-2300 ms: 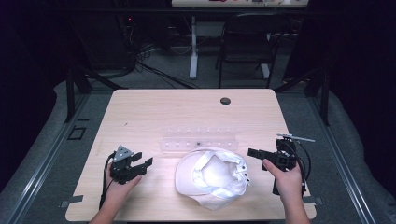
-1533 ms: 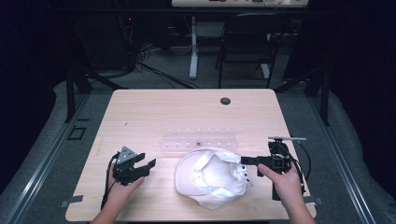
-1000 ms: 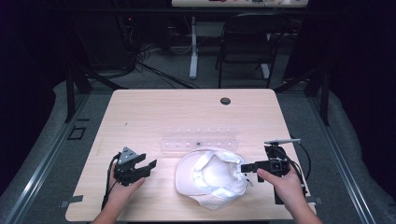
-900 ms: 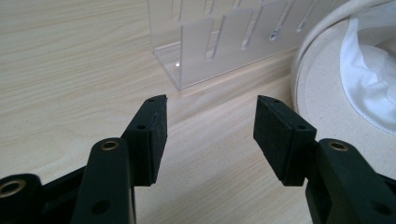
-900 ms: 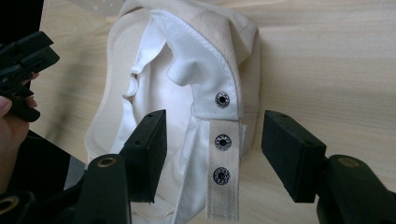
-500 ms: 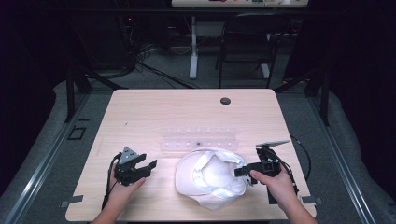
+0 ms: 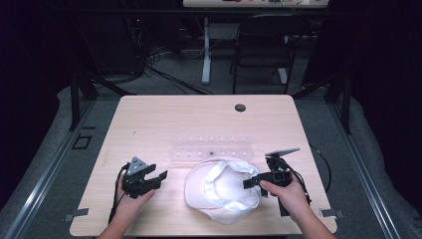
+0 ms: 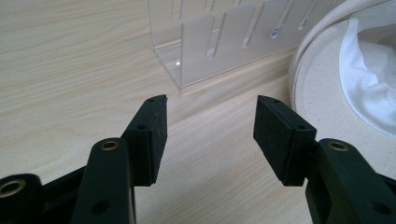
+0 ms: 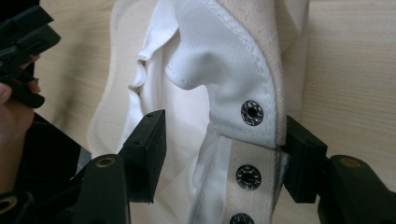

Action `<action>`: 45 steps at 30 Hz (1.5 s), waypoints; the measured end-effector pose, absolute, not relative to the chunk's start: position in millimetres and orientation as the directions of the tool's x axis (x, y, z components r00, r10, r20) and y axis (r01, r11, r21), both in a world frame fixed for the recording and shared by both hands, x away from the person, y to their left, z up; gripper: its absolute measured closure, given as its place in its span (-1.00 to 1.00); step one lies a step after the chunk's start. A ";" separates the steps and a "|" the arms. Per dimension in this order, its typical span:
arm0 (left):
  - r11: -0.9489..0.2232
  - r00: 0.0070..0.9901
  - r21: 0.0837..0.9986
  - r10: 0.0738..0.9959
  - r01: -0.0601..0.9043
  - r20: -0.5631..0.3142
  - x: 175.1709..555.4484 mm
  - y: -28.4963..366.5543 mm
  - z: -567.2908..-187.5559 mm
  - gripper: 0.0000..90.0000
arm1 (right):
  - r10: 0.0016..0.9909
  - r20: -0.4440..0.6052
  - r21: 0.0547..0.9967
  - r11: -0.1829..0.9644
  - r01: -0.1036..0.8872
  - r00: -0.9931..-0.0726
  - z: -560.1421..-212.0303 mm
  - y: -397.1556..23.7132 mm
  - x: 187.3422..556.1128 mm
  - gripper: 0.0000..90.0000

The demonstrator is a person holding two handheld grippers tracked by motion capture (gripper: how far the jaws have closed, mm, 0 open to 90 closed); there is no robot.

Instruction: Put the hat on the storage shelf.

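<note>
A white cap (image 7: 224,191) lies upside down on the wooden table (image 7: 164,119), its lining facing up. My right gripper (image 7: 249,182) reaches into the cap's right side. In the right gripper view its jaws (image 9: 224,140) stand open around the cap's snap strap (image 9: 254,135); the right pad touches the strap's outer side, the left pad is apart inside the cap. My left gripper (image 7: 160,178) rests left of the cap, open and holding nothing. In the left gripper view the left gripper (image 8: 210,116) points at bare table, with the cap's brim (image 8: 322,93) to its right.
A clear plastic slotted rack (image 7: 211,148) stands just behind the cap, its near corner (image 8: 205,46) ahead of my left gripper. A black round grommet (image 7: 240,107) sits near the table's far edge. A dark chair (image 7: 263,45) stands beyond the table.
My right gripper has moved left and down, from beside the cap onto its snap strap. The left gripper has stayed where it was, still open.
</note>
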State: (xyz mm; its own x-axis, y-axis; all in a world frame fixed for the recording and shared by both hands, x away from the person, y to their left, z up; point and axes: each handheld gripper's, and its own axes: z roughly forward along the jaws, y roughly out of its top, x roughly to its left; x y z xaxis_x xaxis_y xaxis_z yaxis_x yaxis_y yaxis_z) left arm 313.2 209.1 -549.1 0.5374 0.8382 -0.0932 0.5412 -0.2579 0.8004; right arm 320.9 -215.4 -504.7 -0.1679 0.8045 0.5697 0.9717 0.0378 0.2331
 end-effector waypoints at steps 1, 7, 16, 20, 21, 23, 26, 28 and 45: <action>-0.258 0.537 0.800 0.838 0.541 -0.093 313.2 209.1 -549.1 0.01 | 0.805 0.570 0.233 0.038 0.972 -0.168 -504.7 -215.4 320.9 -0.10; -0.257 0.536 0.801 0.839 0.541 -0.093 313.1 209.1 -548.9 0.01 | 0.782 0.600 0.225 0.038 0.973 -0.170 -494.3 -214.0 322.4 0.02; -0.254 0.534 0.802 0.840 0.541 -0.094 313.3 209.3 -549.1 0.01 | 0.791 0.602 0.179 0.008 0.984 -0.115 -491.4 -214.2 328.7 0.49; -0.258 0.536 0.801 0.839 0.540 -0.091 313.3 209.1 -549.1 0.01 | 0.805 0.584 0.176 0.004 0.984 -0.108 -489.5 -214.4 329.7 0.67; -0.258 0.536 0.801 0.839 0.540 -0.091 313.3 209.1 -549.1 0.01 | 0.805 0.584 0.176 0.004 0.984 -0.108 -489.5 -214.4 329.7 0.67; -0.258 0.535 0.801 0.840 0.541 -0.090 313.1 209.1 -549.0 0.01 | 0.813 0.572 0.177 0.009 0.984 -0.110 -487.9 -214.3 330.1 0.70; -0.255 0.533 0.802 0.841 0.540 -0.092 313.1 209.1 -549.1 0.01 | 0.828 0.549 0.192 0.003 0.981 -0.110 -485.7 -211.3 329.5 0.74; -0.255 0.532 0.802 0.842 0.539 -0.090 313.2 209.3 -549.1 0.01 | 0.839 0.531 0.194 0.016 0.981 -0.118 -483.4 -210.5 329.2 0.76; -0.271 0.541 0.801 0.837 0.534 -0.077 312.6 208.0 -549.3 0.01 | 0.877 0.466 0.225 0.010 0.974 -0.117 -458.8 -208.8 329.2 0.80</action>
State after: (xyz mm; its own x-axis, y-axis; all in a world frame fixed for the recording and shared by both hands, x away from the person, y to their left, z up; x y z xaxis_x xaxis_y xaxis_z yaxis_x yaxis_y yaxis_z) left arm 312.6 208.0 -549.3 0.5411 0.8374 -0.0770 0.5335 -0.2711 0.8012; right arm 329.2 -208.8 -458.8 -0.1167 0.8768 0.4665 0.9744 0.0100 0.2248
